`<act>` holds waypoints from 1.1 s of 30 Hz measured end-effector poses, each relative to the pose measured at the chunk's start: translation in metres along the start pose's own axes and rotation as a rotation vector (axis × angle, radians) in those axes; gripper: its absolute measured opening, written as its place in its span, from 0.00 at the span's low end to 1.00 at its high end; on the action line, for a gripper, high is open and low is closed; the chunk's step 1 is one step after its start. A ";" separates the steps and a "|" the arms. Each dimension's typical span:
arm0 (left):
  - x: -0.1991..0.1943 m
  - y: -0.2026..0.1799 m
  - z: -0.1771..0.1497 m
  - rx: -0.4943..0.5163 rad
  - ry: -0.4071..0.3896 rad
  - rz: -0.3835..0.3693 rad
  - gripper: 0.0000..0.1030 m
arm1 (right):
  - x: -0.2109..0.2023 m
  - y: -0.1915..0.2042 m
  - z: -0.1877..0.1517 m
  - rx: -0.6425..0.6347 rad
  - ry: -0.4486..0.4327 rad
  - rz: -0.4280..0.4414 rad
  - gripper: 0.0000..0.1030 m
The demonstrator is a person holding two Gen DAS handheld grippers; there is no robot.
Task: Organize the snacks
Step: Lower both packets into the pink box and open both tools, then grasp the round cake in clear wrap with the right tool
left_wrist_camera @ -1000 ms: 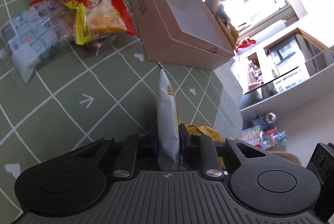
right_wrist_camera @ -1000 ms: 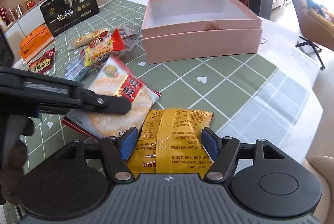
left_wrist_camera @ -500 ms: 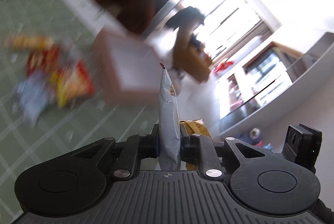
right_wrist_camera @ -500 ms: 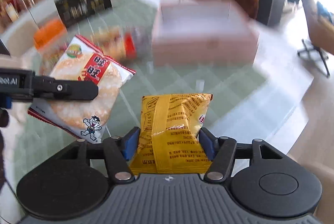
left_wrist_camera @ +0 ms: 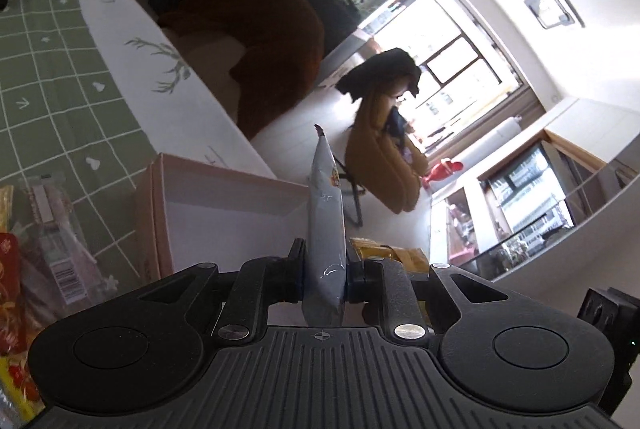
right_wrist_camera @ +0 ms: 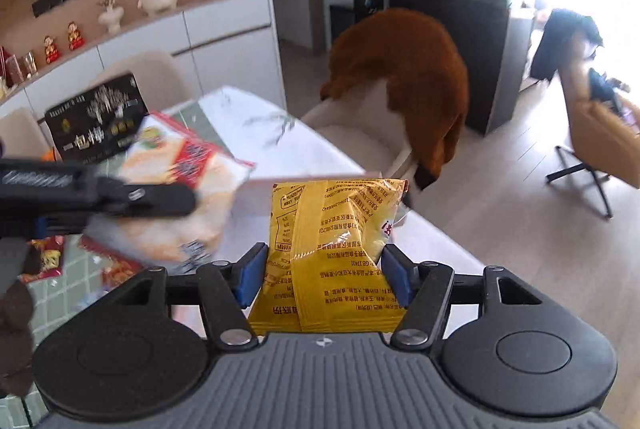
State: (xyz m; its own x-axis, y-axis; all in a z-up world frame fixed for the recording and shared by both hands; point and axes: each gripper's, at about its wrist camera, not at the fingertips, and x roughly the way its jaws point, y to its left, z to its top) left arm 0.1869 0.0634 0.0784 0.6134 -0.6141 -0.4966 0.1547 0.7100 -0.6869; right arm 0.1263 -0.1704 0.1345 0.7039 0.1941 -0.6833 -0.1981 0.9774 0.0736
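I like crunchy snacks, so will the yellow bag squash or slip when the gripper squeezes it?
Probably squashes a bit: the yellow bag is already creased between the right gripper fingers. It looks puffy and light. The glossy wrapper might slip, but it hangs upright above the table, so the grip seems fine.

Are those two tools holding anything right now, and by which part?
Yes. The left tool pinches a rice cracker packet by its bottom edge; the right tool clamps a yellow snack bag across its lower half.

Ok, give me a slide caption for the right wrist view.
Right gripper clamps a yellow snack packet above the table while the left gripper carries a rice cracker pack alongside.
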 end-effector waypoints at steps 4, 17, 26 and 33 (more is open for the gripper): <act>0.019 0.023 0.017 0.030 0.006 0.125 0.23 | 0.059 -0.005 0.000 0.009 0.067 0.017 0.61; -0.093 0.093 -0.023 0.092 0.008 0.493 0.23 | 0.071 0.011 -0.007 0.028 0.135 0.111 0.63; -0.138 0.098 -0.087 0.131 0.052 0.559 0.23 | 0.059 0.136 -0.012 -0.190 0.151 0.217 0.67; -0.174 0.111 -0.100 0.025 0.002 0.482 0.23 | 0.121 0.213 -0.008 -0.207 0.274 0.194 0.58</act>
State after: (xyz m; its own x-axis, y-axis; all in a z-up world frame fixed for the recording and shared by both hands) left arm 0.0199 0.2148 0.0352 0.6180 -0.2134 -0.7567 -0.1286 0.9221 -0.3651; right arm 0.1638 0.0610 0.0612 0.4372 0.3162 -0.8419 -0.4626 0.8819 0.0910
